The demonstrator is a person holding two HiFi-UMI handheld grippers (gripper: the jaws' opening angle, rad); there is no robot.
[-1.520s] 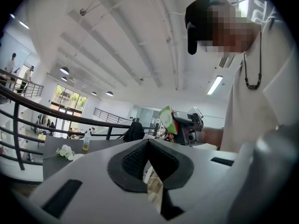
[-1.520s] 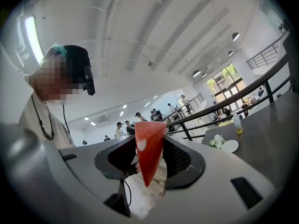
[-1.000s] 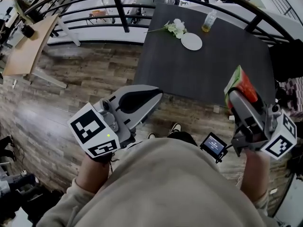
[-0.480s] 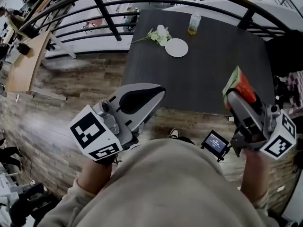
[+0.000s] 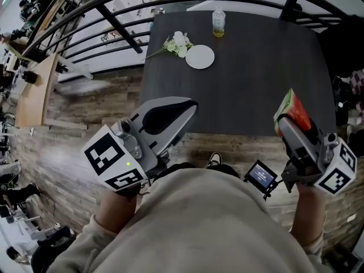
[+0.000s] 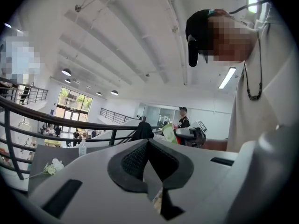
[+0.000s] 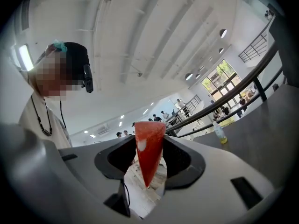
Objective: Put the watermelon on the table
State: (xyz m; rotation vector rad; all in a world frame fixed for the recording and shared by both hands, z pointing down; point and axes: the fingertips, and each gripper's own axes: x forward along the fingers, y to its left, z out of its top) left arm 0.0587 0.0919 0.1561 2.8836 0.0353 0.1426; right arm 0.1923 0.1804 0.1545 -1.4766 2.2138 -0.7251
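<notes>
A wedge of watermelon (image 5: 292, 110), red with a green rind, sticks up from my right gripper (image 5: 284, 121), which is shut on it near the dark table's (image 5: 256, 67) front right corner. In the right gripper view the red wedge (image 7: 148, 154) fills the gap between the jaws of my right gripper (image 7: 148, 143). My left gripper (image 5: 190, 106) hovers over the floor just short of the table's front edge. Its jaws meet at the tips with nothing between them, as the left gripper view shows for the left gripper (image 6: 147, 143).
On the table's far side lie a white plate (image 5: 200, 57), a sprig of white flowers (image 5: 176, 43) and a small bottle (image 5: 217, 23). A black railing (image 5: 114, 21) curves behind the table. A wooden desk (image 5: 34, 90) stands at the left on the plank floor.
The table has come nearer and slid left in the head view as the person walked up to it. Both grippers were carried forward, the right one still gripping the watermelon.
</notes>
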